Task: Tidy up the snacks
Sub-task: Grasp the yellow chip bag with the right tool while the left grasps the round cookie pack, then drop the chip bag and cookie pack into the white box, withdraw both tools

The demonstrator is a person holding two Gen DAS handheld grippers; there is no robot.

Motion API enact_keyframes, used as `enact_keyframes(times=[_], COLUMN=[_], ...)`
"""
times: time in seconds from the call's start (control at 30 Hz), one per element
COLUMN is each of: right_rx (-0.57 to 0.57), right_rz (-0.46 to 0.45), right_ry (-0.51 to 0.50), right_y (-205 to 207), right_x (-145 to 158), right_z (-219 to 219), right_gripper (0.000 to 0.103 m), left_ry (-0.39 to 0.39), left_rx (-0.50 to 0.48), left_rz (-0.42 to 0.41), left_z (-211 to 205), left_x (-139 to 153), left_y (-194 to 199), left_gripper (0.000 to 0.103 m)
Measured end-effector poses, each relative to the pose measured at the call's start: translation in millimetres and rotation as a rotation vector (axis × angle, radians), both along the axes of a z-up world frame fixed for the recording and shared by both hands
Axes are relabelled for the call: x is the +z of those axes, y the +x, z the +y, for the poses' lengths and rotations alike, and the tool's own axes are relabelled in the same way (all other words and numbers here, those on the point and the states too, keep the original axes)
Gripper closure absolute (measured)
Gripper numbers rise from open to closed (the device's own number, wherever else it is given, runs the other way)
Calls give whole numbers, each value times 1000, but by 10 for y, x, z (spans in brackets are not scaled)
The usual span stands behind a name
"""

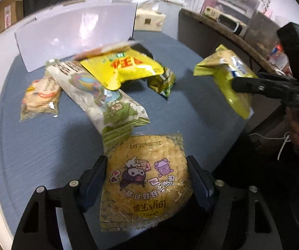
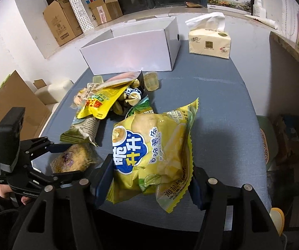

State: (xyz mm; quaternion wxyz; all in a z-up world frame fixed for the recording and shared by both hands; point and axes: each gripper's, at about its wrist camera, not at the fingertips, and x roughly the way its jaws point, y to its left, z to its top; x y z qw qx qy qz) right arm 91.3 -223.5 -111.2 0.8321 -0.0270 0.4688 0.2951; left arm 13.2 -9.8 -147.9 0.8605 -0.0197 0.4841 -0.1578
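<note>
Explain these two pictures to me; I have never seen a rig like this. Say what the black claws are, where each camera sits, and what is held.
A person holds a two-finger gripper in each hand, with a camera looking along its fingers. The left gripper brackets a yellow Lay's bag; whether its pads press is unclear. The right gripper holds a potato sticks bag raised above the blue table. More snacks lie piled before an open white box, beside a tissue pack.

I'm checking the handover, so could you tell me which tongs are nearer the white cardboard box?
Right. The right tongs face the white cardboard box from mid-mat; the left tongs hang back.
</note>
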Motion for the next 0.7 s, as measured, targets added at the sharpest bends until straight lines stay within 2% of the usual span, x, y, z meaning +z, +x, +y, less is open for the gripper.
enact_keyframes(times=[0.13,0.23,0.33,0.4,0.53,0.7], right_rx=[-14,-15,-5,0,20,21], right_rz=[-35,-79,-123,-141,-187,-209], right_ry=[58,90,117,130,153,180], right_y=[-15,-4,48,134,458,1141], right_x=[148,303,462,560,768,980], right_z=[-36,-10,63,136,384,817], right_gripper=[35,35,35,35,35,35], left_ry=[-55,-51,-86,-62,-8,42], left_rx=[10,45,69,89,141,194], left_rz=[-73,-163,-250,-303,-405,-477], left_z=[222,399,568,630,785,1024], left_x=[334,642,953,1125,1432,1720], left_y=[-204,-292,-244,-164,348,1321], left_gripper=[24,24,24,24,24,24])
